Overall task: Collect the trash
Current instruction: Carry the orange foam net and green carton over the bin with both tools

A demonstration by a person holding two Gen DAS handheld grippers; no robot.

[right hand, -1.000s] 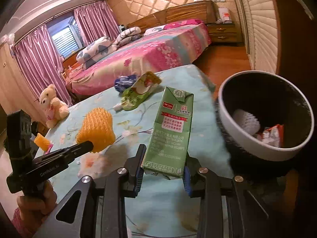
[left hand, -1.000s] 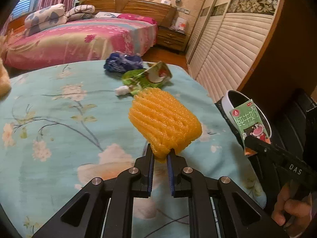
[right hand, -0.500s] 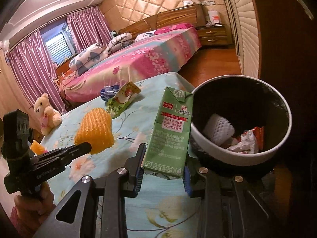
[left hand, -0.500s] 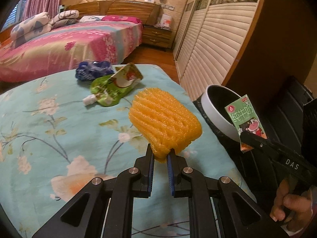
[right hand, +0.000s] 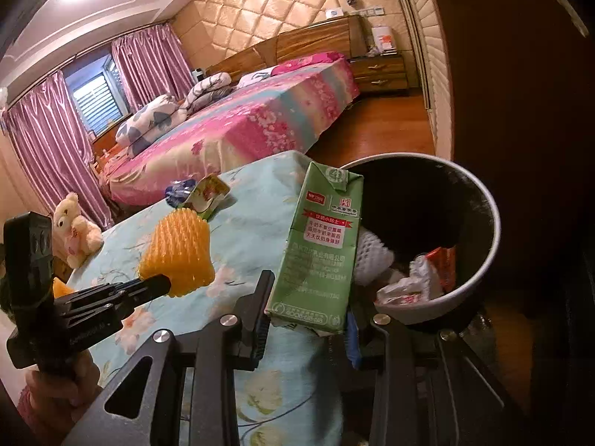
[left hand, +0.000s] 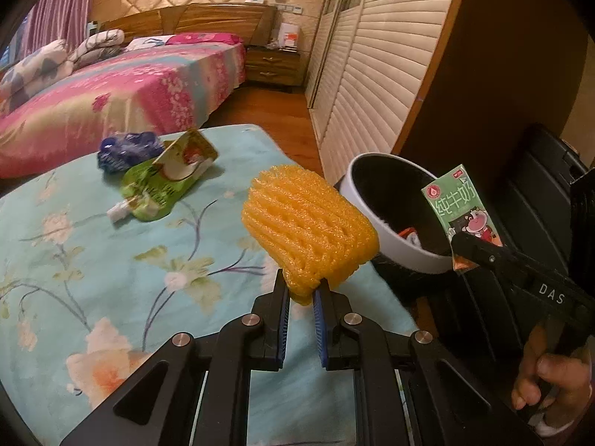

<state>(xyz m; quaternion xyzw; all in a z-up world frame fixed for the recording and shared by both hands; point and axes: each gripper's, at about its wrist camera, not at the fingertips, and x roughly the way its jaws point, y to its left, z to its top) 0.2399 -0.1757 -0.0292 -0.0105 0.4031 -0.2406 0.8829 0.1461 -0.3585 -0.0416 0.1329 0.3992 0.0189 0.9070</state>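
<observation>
Left wrist view is showing the left hand-held gripper [left hand: 300, 293] pinching an orange foam net [left hand: 308, 230] at its lower corner, jaws nearly closed, holding it above the floral tabletop [left hand: 93, 260] near the bin [left hand: 375, 234]. The right hand-held gripper [right hand: 306, 329] is clamping a green milk carton [right hand: 319, 249] upright, jaws partly open around its base, right beside the bin's rim. A green pouch [left hand: 163, 182] and blue wrapper [left hand: 126, 148] are lying on the tabletop.

Warm dim indoor light, ceiling glare upper left in right view, fisheye-bent dark corners, mostly sharp
</observation>
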